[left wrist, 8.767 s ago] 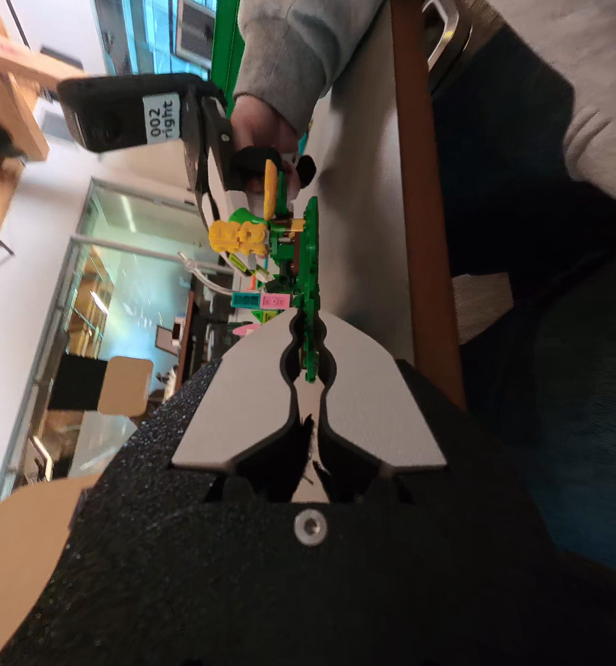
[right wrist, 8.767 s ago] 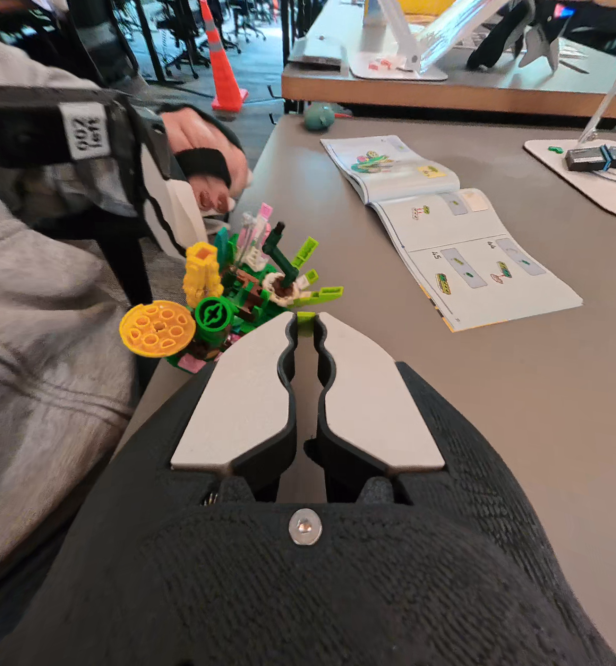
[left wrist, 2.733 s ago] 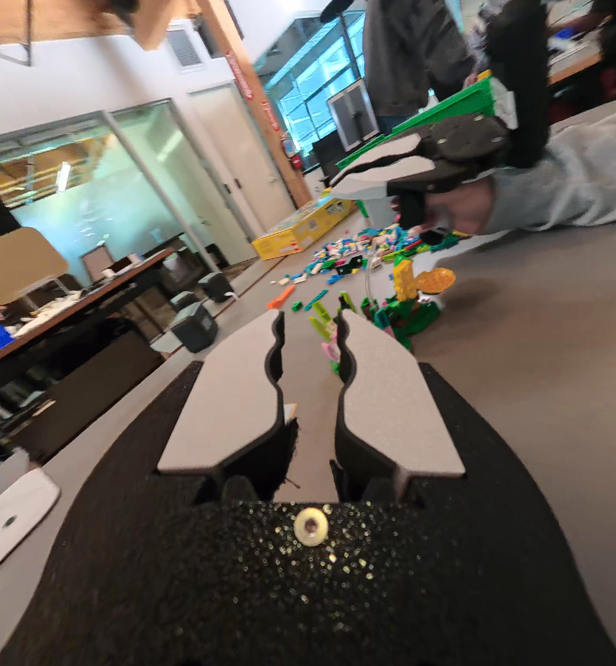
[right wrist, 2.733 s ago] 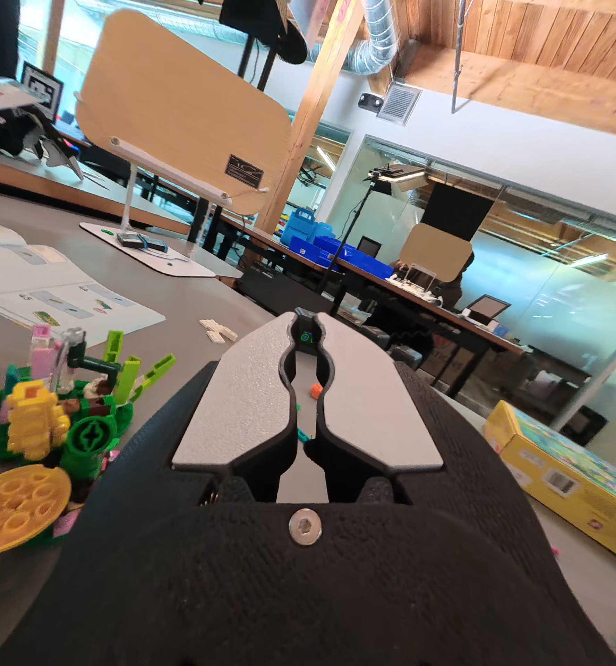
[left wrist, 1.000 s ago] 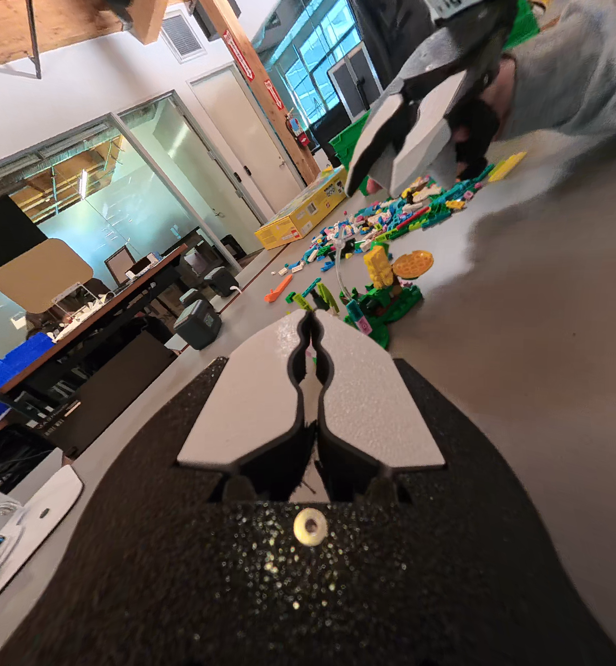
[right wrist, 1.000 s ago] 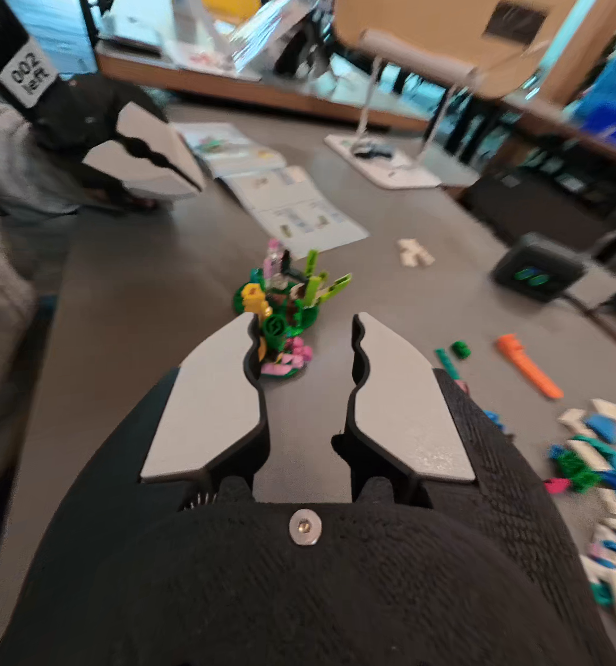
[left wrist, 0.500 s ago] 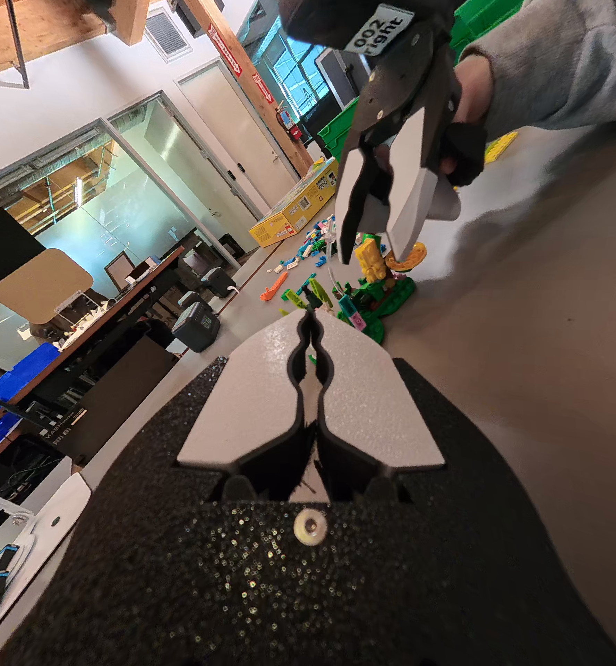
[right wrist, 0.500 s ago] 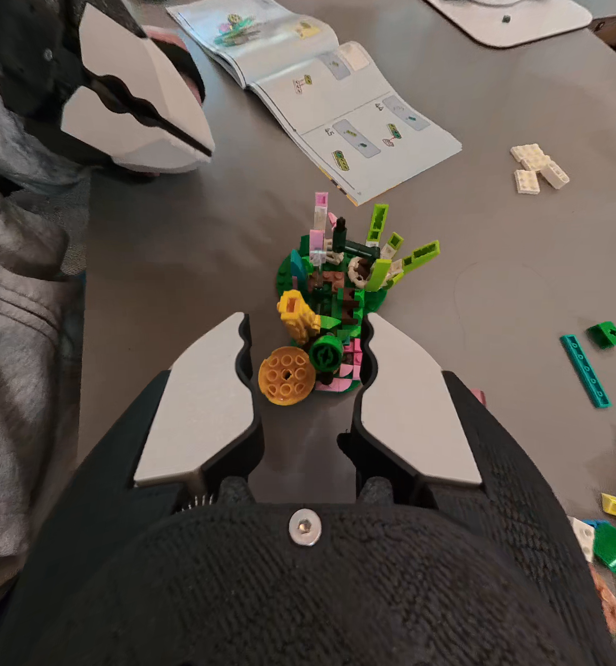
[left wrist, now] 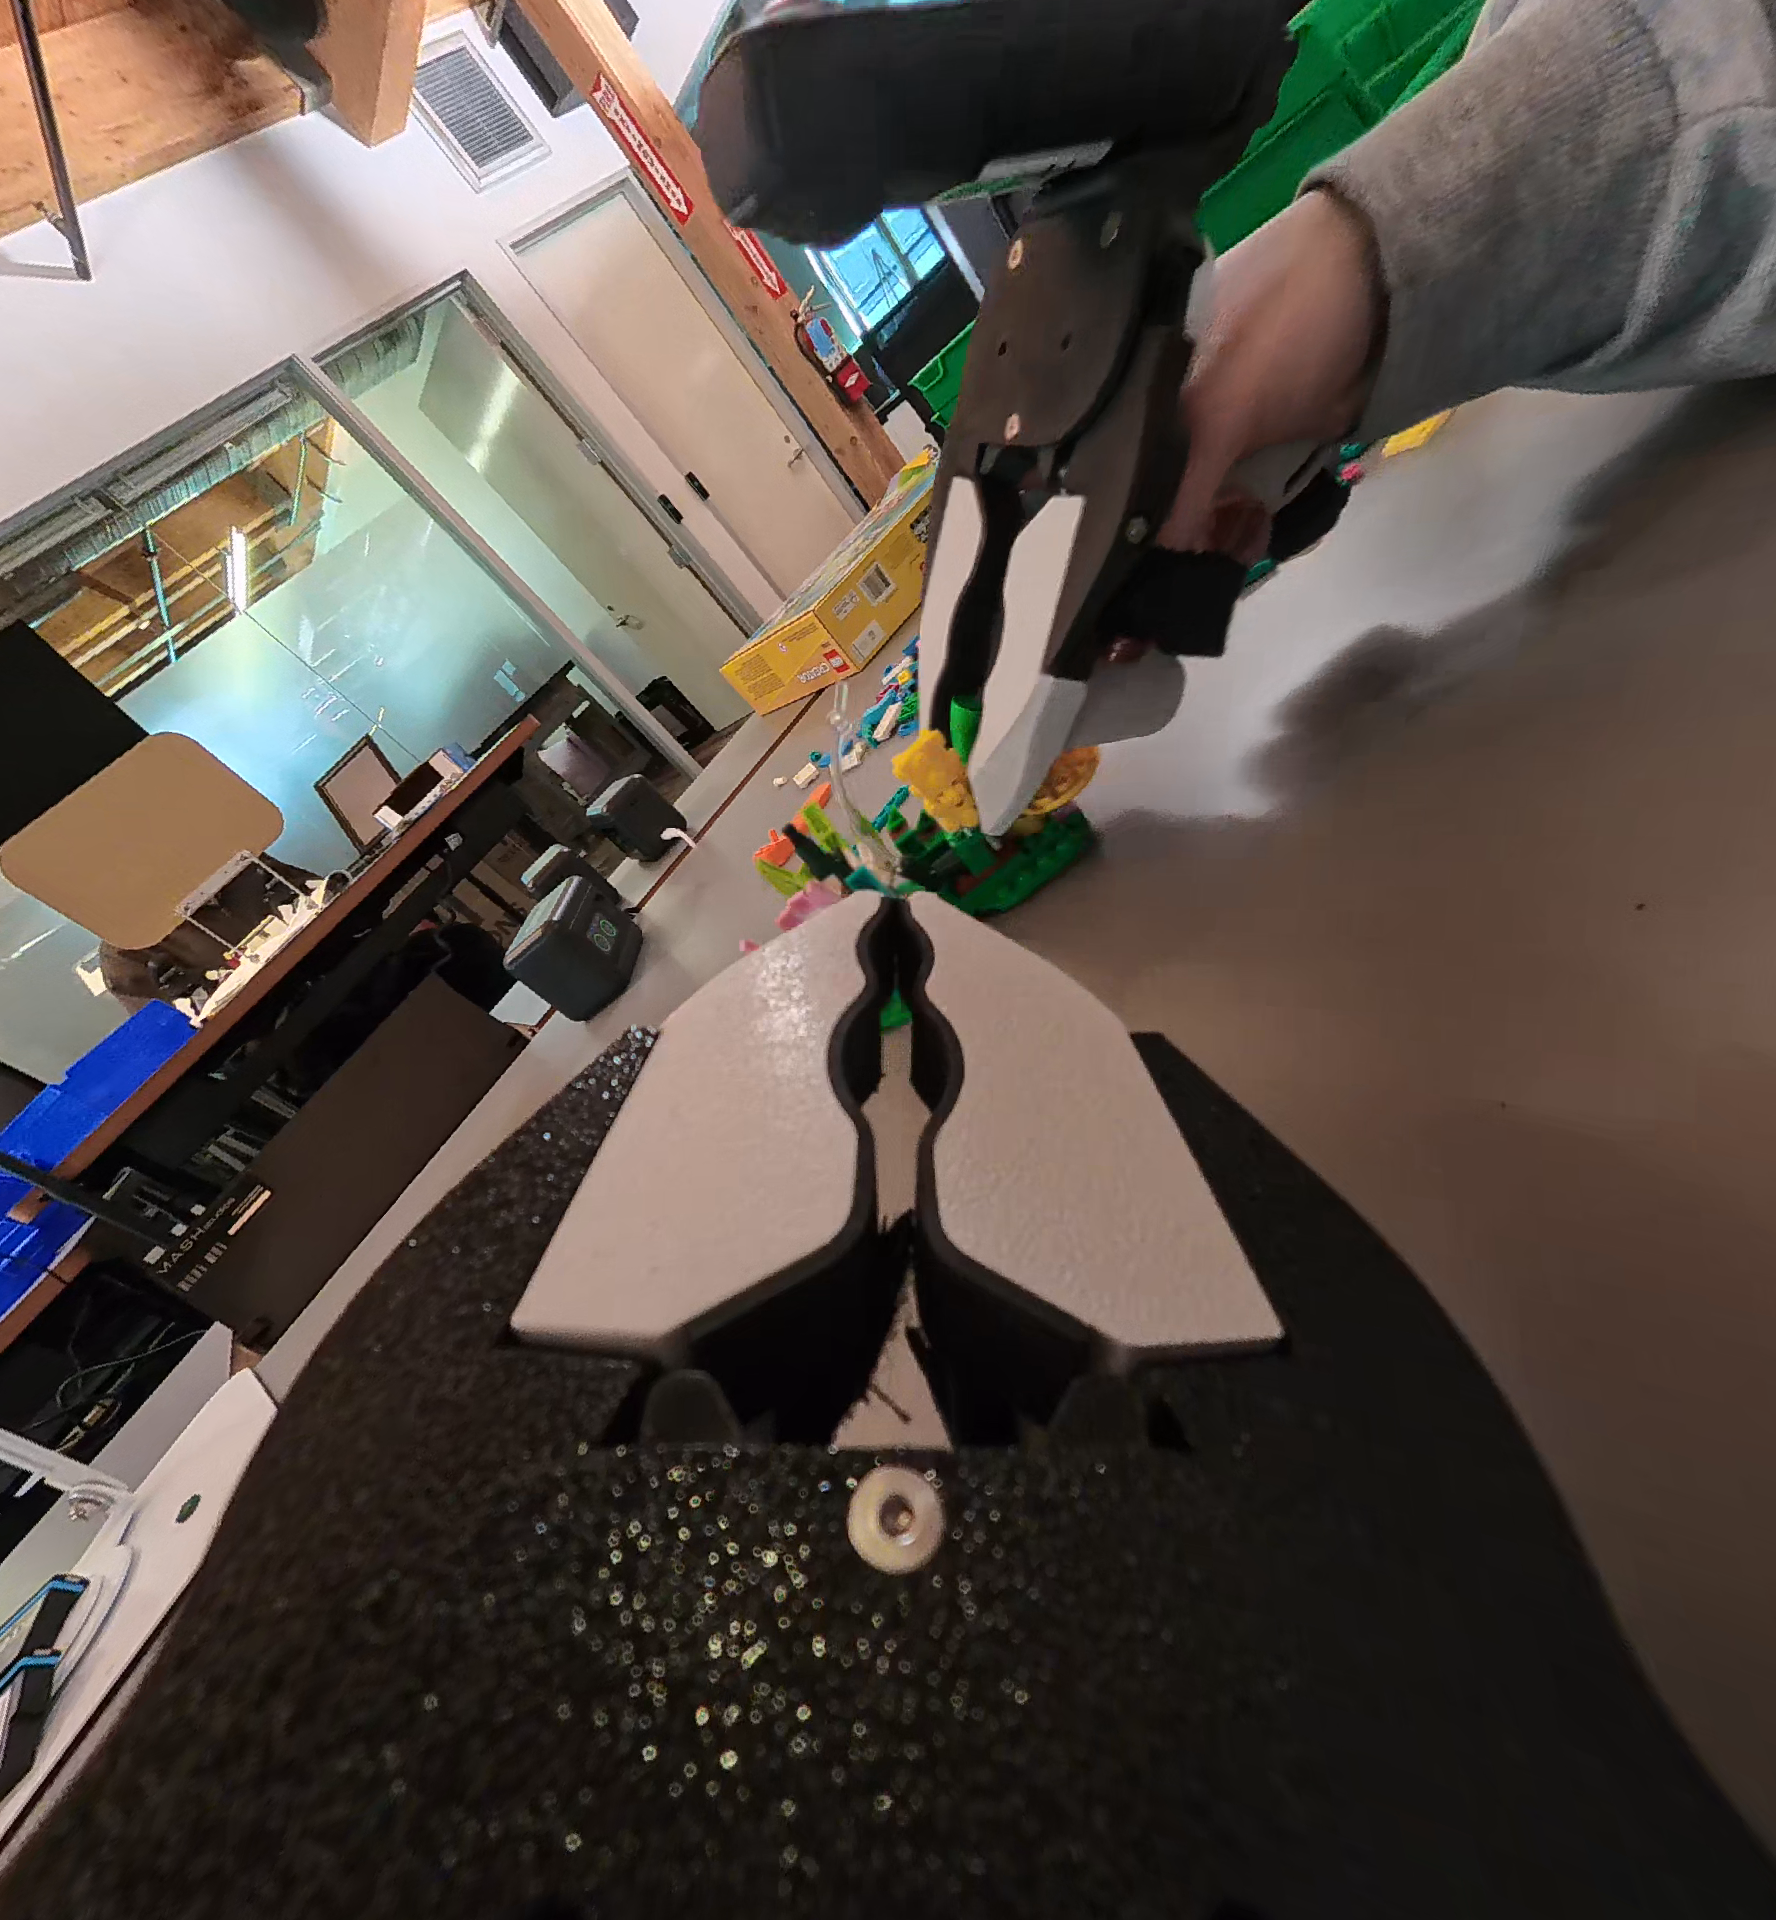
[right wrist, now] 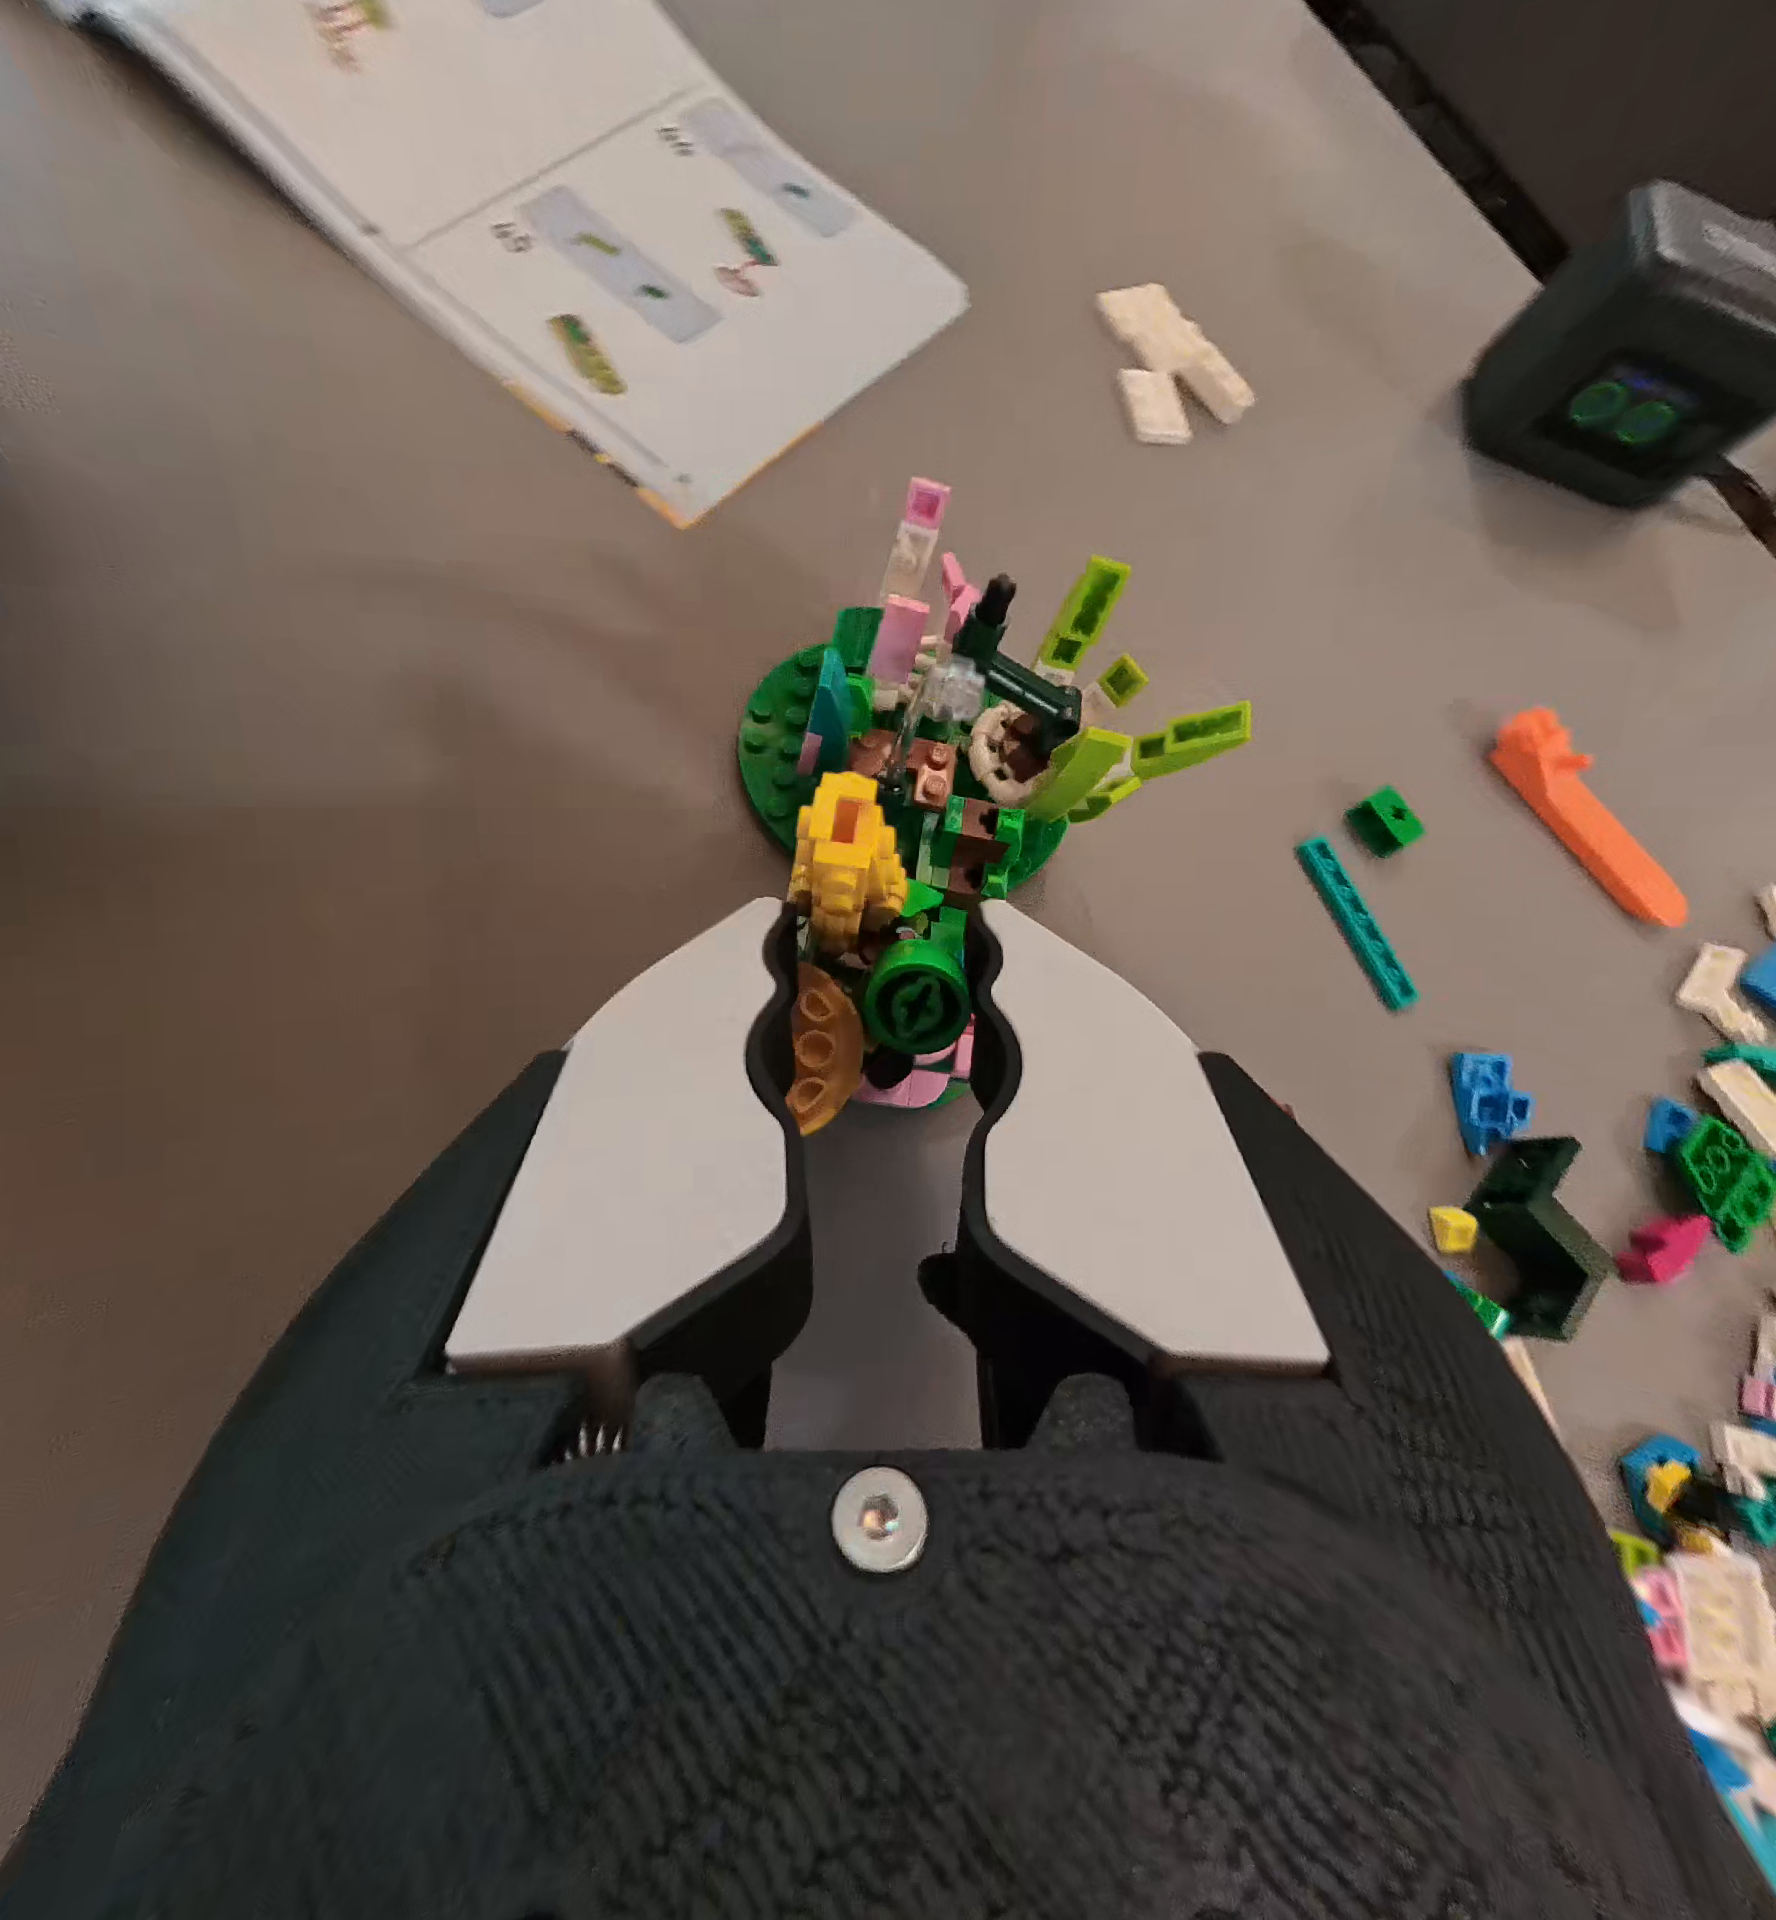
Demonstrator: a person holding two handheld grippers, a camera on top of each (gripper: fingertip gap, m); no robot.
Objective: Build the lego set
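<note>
Since half a second ago the right gripper (right wrist: 879,914) has come down around the model (right wrist: 925,790) on the table (right wrist: 344,727); its jaws stand half open, straddling the green stud (right wrist: 915,1000). The left gripper (left wrist: 899,909), closed and empty, waits just near. Only the right view shows the booklet (right wrist: 655,260).

My two claws' pale grey fingers (right wrist: 1102,1143) edged black, green round-based brick model (right wrist: 925,790) with yellow flower, pink and lime leaves, orange wedge-shaped tool (right wrist: 1580,831), teal strip (right wrist: 1357,925), grey tabletop (right wrist: 344,727), white open booklet (right wrist: 593,249).
</note>
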